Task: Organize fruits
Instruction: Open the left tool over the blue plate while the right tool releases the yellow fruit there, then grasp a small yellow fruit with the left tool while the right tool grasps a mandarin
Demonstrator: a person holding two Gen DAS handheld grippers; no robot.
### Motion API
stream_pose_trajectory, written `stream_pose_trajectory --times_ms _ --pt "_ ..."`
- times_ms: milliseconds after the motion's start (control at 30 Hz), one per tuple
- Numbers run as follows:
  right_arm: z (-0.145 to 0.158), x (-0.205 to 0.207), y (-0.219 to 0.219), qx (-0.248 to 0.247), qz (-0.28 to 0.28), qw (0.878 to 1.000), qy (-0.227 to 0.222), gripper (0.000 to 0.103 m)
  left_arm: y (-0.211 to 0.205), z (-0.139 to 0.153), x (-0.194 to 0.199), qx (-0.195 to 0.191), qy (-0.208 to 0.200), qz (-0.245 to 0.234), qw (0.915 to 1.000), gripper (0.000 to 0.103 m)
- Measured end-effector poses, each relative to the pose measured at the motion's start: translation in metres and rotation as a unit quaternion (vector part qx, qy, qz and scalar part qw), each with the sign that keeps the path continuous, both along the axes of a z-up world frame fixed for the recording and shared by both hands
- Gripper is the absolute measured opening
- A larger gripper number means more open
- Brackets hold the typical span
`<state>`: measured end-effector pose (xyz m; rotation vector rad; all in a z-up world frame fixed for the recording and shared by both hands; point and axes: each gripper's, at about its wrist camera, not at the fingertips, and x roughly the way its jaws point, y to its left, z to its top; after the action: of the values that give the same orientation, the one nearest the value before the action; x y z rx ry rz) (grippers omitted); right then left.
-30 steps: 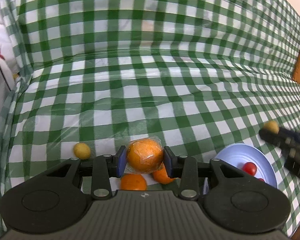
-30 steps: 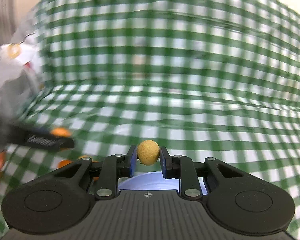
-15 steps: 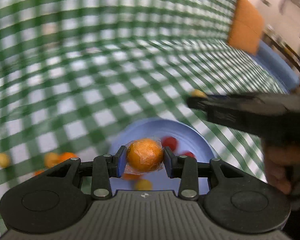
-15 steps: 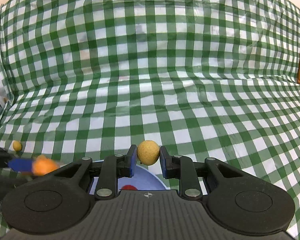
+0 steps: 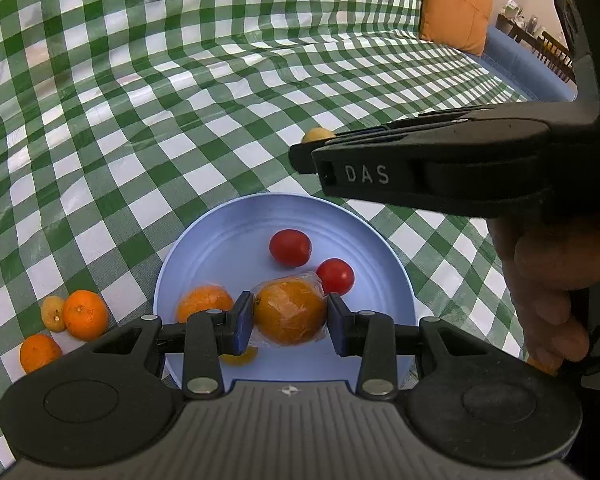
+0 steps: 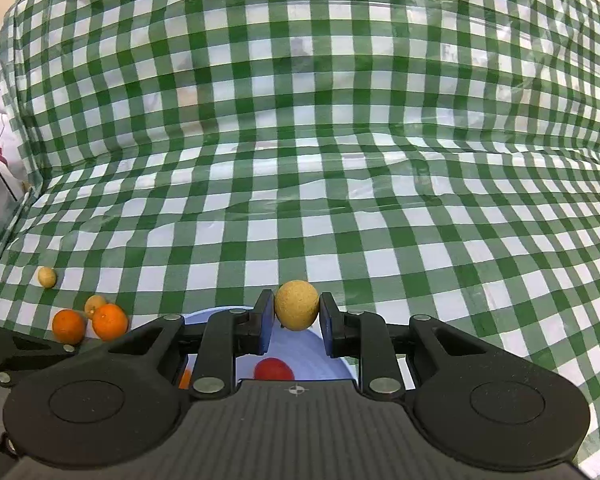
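Observation:
My left gripper (image 5: 290, 318) is shut on a plastic-wrapped orange (image 5: 290, 312) and holds it over the blue plate (image 5: 220, 240). In the plate lie two red tomatoes (image 5: 290, 247), an orange (image 5: 204, 307) and a small yellow fruit (image 5: 242, 354). My right gripper (image 6: 296, 314) is shut on a small yellow round fruit (image 6: 296, 305) above the plate's far rim (image 6: 214, 314); it also shows from the side in the left wrist view (image 5: 318, 136).
Two oranges (image 5: 85, 314) and a small yellow fruit (image 5: 53, 313) lie on the green checked cloth left of the plate; they also show in the right wrist view (image 6: 109, 321). Another small yellow fruit (image 6: 47, 277) lies farther left. An orange cushion (image 5: 456, 0) sits at the back right.
My left gripper has swung right from the loose oranges to above the blue plate, carrying the wrapped orange. My right gripper has shifted slightly, its yellow fruit still held.

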<state>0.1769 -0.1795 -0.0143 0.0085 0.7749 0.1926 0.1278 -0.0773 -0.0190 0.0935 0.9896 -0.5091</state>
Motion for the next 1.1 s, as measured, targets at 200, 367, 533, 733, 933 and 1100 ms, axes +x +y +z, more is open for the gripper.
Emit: stream_pose_trajectory --times_ms 200,367,533,733,933,1100 --pt "-0.001 -0.002 0.005 -0.003 0.015 1.000 0.000 0.036 0.002 0.002 0.000 0.000 -0.003 0.001 1.0000 0.052" --pt "0.002 -0.001 0.003 0.000 -0.005 1.000 -0.010 0.036 0.007 0.004 0.001 0.003 -0.008 0.014 0.9999 0.051" --pt "0.004 -0.001 0.006 0.003 -0.016 1.000 -0.017 0.036 0.018 0.008 0.003 0.005 -0.020 0.040 0.9990 0.045" --pt "0.006 -0.002 0.018 0.004 -0.025 0.999 -0.027 0.038 0.041 0.014 0.007 0.008 -0.032 0.082 0.9961 0.038" --pt "0.007 -0.005 0.035 0.013 -0.025 0.999 -0.033 0.038 0.076 0.020 0.014 -0.010 -0.022 0.137 0.9903 0.037" --pt "0.008 -0.006 0.055 0.024 -0.016 0.999 -0.036 0.038 0.111 0.021 0.021 -0.014 -0.008 0.192 0.9813 0.031"
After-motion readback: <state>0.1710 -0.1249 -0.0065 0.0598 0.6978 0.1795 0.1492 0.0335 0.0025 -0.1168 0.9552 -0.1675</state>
